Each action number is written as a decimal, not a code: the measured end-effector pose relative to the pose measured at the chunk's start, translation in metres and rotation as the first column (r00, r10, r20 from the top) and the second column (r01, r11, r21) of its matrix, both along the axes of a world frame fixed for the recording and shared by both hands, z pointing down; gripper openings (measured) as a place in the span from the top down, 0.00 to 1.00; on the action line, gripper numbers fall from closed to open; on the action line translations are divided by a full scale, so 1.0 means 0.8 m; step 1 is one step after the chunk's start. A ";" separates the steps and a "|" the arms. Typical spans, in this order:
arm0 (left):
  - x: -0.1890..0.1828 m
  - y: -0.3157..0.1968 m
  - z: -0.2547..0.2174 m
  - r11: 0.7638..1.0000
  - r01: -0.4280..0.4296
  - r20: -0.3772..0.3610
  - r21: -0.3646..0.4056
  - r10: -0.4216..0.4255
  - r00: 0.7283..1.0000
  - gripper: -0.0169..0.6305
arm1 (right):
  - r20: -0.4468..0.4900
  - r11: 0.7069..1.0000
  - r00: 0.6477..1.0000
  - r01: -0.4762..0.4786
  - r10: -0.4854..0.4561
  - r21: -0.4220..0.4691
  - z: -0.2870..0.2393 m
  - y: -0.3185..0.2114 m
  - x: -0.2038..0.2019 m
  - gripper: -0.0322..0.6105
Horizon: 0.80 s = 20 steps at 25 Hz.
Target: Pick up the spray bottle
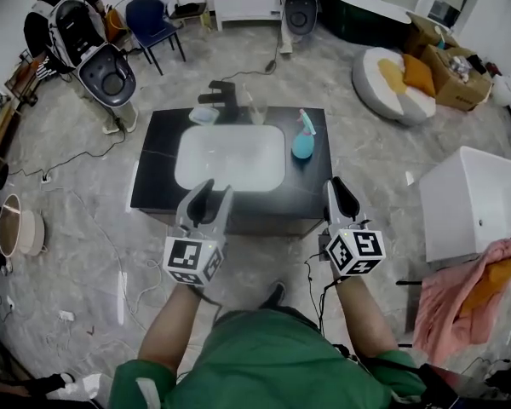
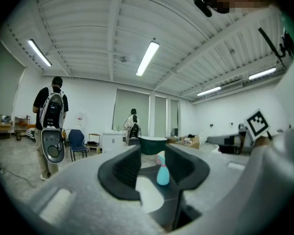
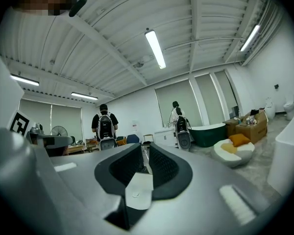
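Both jaws of the left hand-held gripper (image 1: 209, 191) are standing spread and empty, while the right hand-held gripper (image 1: 340, 190) is holding its jaws pressed together on nothing. Each is hovering at the near edge of the black desk (image 1: 153, 190). The teal plastic spray bottle (image 1: 304, 139) is standing upright toward the far right, just beside the white rectangular basin (image 1: 230, 156). Reaching looks to be the step in hand. Next, an open hand-held gripper needs carrying forward until its jaws are bracketing the bottle's body.
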<state>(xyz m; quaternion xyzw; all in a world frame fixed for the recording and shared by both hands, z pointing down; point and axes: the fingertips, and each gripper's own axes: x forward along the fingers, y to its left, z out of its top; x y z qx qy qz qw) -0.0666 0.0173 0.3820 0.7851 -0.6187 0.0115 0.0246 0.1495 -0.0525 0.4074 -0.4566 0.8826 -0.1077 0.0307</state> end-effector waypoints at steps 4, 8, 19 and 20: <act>0.007 -0.016 0.004 1.000 0.009 0.011 -0.012 -0.009 1.000 0.74 | 0.007 1.000 1.000 0.007 -0.007 -0.015 0.008 -0.023 0.007 0.87; -0.002 -0.032 0.004 1.000 0.021 0.011 -0.018 -0.021 1.000 0.74 | 0.009 1.000 1.000 0.016 -0.015 -0.027 0.013 -0.042 0.000 0.87; -0.058 -0.133 0.027 0.999 -0.049 -0.053 -0.019 0.048 0.997 0.74 | -0.053 0.995 0.995 -0.090 0.087 -0.052 0.030 -0.109 -0.034 0.87; -0.063 -0.144 0.030 0.998 -0.065 -0.058 -0.022 0.064 0.996 0.74 | -0.055 0.993 0.993 -0.106 0.103 -0.057 0.032 -0.118 -0.040 0.87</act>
